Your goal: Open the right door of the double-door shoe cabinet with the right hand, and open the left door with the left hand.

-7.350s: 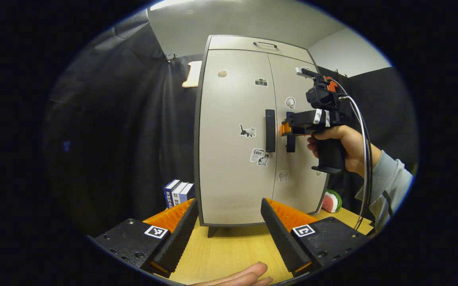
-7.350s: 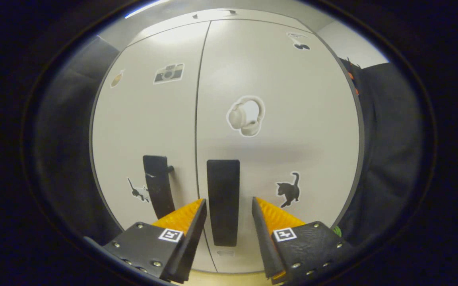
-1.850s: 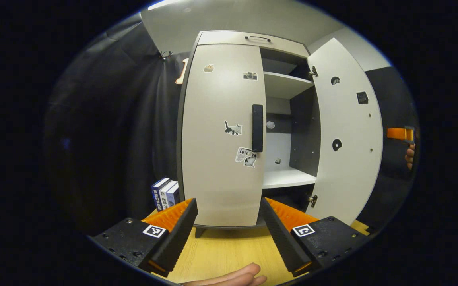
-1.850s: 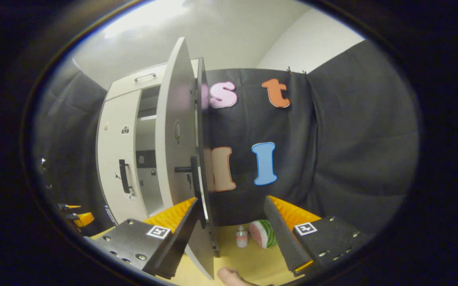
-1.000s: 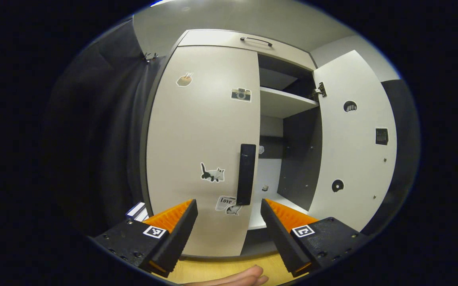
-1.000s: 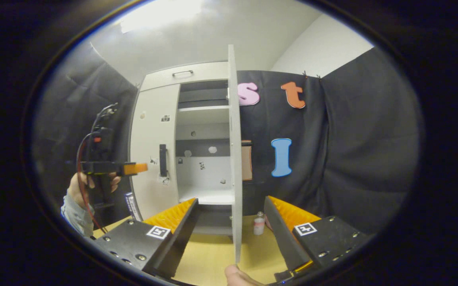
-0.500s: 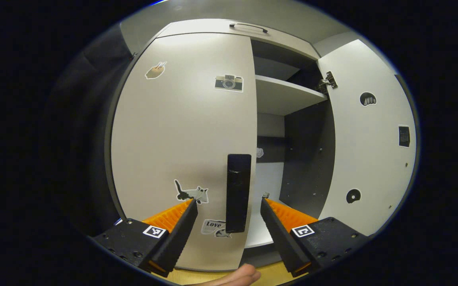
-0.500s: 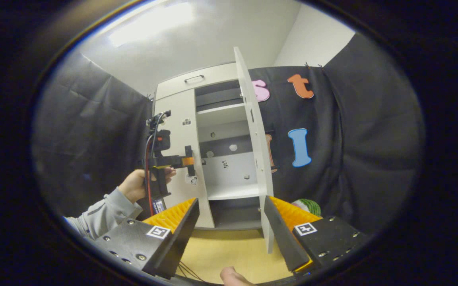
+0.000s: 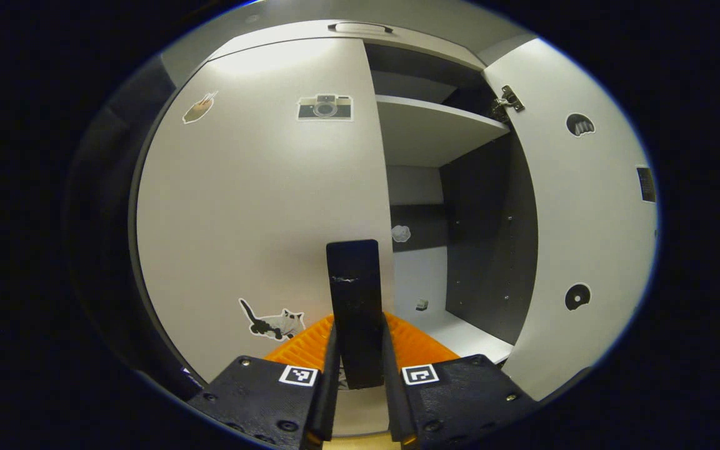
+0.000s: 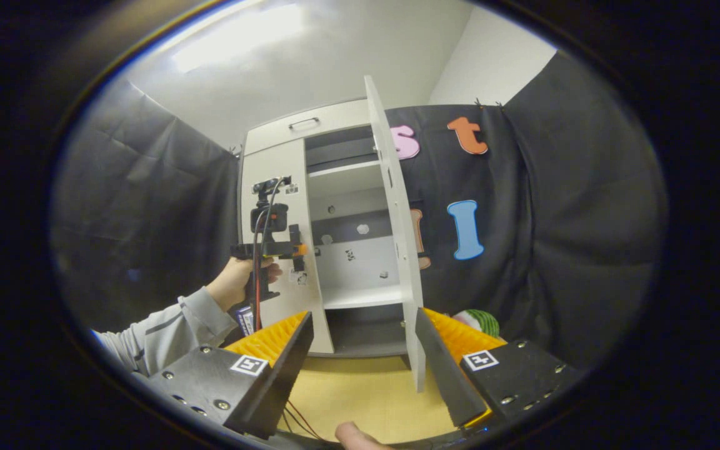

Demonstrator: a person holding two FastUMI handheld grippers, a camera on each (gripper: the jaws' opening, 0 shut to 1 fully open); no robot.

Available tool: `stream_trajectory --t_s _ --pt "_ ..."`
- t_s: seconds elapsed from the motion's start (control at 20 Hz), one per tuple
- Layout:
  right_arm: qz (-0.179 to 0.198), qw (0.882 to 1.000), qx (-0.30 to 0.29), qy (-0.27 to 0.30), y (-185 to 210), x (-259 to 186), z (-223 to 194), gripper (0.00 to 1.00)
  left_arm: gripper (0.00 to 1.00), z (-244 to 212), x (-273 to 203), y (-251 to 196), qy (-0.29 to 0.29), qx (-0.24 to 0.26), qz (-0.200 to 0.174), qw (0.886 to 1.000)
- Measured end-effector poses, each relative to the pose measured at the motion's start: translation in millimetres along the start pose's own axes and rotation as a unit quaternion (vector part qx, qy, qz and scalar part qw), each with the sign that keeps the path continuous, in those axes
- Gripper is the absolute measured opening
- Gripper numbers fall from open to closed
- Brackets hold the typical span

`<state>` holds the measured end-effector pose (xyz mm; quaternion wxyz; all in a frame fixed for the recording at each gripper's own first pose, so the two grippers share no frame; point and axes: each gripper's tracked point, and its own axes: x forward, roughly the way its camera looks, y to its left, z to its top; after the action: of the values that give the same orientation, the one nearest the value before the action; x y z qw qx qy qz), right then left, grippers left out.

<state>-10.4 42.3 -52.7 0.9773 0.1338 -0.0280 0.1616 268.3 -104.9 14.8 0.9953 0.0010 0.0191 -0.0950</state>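
Fingers (image 9: 329,375) tight on door handle (image 9: 355,300) (left gripper (image 9: 356,381))

Shoe cabinet (image 10: 285,128) stands on the desk (image 10: 360,400), back against the booth wall. Left door (image 9: 254,187) lies flat across the cabinet front; right door (image 10: 400,250) swung out to the right, edge-on in the right gripper view. Behind the gap: upper shelf (image 9: 429,128) above, lower shelf (image 10: 360,297) below. Left door handle (image 9: 355,300) sits at the door's inner edge, between the left tongs (image 9: 357,381), both fingers touching its sides. In the right gripper view a hand (image 10: 241,281) holds those tongs in front of the left door. Right tongs (image 10: 360,350) hang apart, well before the cabinet, over the desk. Watermelon slice (image 10: 479,322) on the desk, right of the right door. Books (image 10: 244,319) on the desk, left of the cabinet.
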Motion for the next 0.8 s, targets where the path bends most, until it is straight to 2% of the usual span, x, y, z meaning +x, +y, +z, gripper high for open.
stream_trajectory --t_s 0.25,0.35,0.65,0.7,0.8 --pt "-0.026 1.000 -0.007 0.000 -6.9 -5.0 0.1 0.97 0.25 -3.5 -5.6 -1.6 0.015 -0.001 -0.011 1.000" --pt "-0.028 0.999 -0.015 0.000 -5.0 -11.8 -1.0 0.98 0.21 -3.2 -11.3 -2.6 0.024 -0.019 -0.013 0.999" --pt "-0.026 1.000 -0.017 0.001 6.9 -38.2 -6.3 1.00 0.19 -4.8 -52.3 1.2 0.028 -0.055 -0.031 0.998" --pt "-0.025 1.000 -0.017 0.005 6.1 -37.9 -8.9 0.97 0.20 -4.1 -60.7 2.7 0.029 -0.060 -0.034 0.997" --pt "-0.026 0.999 -0.018 0.005 7.3 -39.8 -8.1 0.98 0.20 -4.2 -73.6 5.0 0.026 -0.056 -0.038 0.997"
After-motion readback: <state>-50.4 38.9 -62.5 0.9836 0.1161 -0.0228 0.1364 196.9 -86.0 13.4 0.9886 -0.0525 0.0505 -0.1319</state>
